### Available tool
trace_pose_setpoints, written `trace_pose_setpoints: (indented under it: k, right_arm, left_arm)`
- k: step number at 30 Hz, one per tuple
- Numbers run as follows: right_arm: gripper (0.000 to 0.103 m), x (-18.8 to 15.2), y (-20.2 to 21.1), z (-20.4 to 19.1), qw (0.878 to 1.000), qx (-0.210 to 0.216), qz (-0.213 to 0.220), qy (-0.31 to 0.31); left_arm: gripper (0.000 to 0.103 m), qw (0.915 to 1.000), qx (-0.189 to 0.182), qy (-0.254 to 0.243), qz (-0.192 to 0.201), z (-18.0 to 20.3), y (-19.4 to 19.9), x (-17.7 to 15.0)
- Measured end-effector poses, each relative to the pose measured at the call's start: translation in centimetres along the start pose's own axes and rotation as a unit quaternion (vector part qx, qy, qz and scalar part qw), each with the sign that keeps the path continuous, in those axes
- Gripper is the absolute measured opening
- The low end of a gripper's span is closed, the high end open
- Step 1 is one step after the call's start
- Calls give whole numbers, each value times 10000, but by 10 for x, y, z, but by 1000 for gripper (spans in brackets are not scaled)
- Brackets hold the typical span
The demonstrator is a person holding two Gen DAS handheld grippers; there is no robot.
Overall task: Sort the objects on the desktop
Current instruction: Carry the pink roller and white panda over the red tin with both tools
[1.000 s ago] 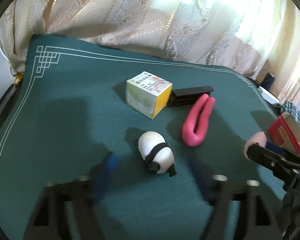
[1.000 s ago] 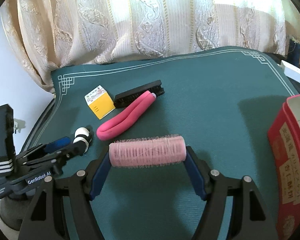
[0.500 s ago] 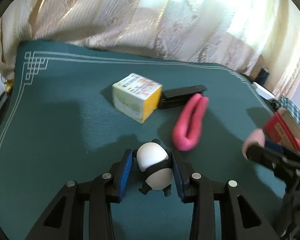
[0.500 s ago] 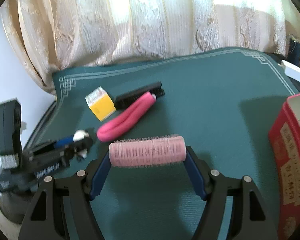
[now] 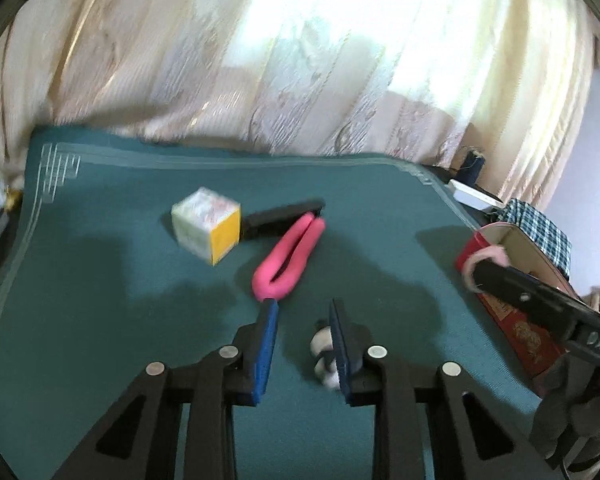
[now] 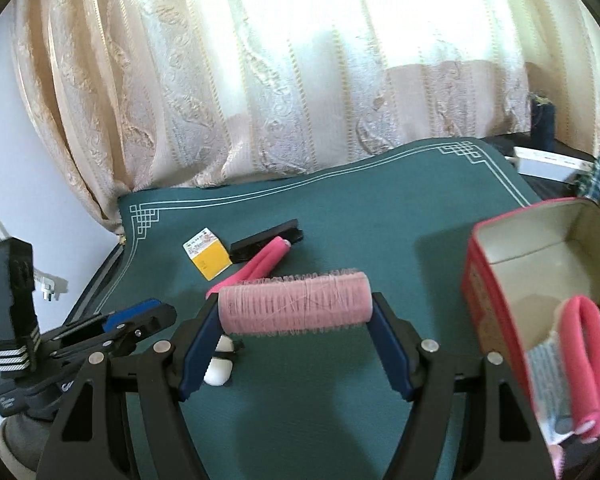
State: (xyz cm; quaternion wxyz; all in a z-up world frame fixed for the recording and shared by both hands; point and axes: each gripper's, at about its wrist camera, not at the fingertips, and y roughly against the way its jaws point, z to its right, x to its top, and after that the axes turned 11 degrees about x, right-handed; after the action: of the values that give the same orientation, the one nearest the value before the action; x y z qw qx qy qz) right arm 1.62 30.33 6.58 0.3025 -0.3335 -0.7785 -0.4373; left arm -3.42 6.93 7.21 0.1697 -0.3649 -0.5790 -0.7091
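Two hand-held grippers are showing: the left hand-held gripper [image 5: 304, 334] and the right hand-held gripper [image 6: 296, 344]. One pink hair roller [image 6: 295, 303] is showing. Two pink foam curlers are showing, one folded curler [image 5: 290, 254] lying on the mat and a second curler [image 6: 584, 360] sitting in the tin at 3 o'clock. One panda figurine [image 5: 325, 354] is lying on the mat, along with one yellow-and-white cube box [image 5: 206, 230] and one black brush [image 5: 280, 218] at 12 o'clock. One red tin box [image 6: 496, 280] and one green mat [image 6: 360, 216] are covering the bench.
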Motion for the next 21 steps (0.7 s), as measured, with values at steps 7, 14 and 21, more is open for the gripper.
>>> trace_pose_setpoints:
  k: [7,14,21]
  right_arm:
    - [75,-11,3,24,9995,52,-99,-302]
    - [75,-13,7,26,9996,96,-65,-267]
    - [75,-8,23,21,9994,100,270,-171]
  left_arm:
    - [89,9995,-155,30,-267,17,-8,-21]
    - [41,9954,271,-697,-598,47,-47,-21]
    - [34,9964,194,-665,-482,49,-34,-26]
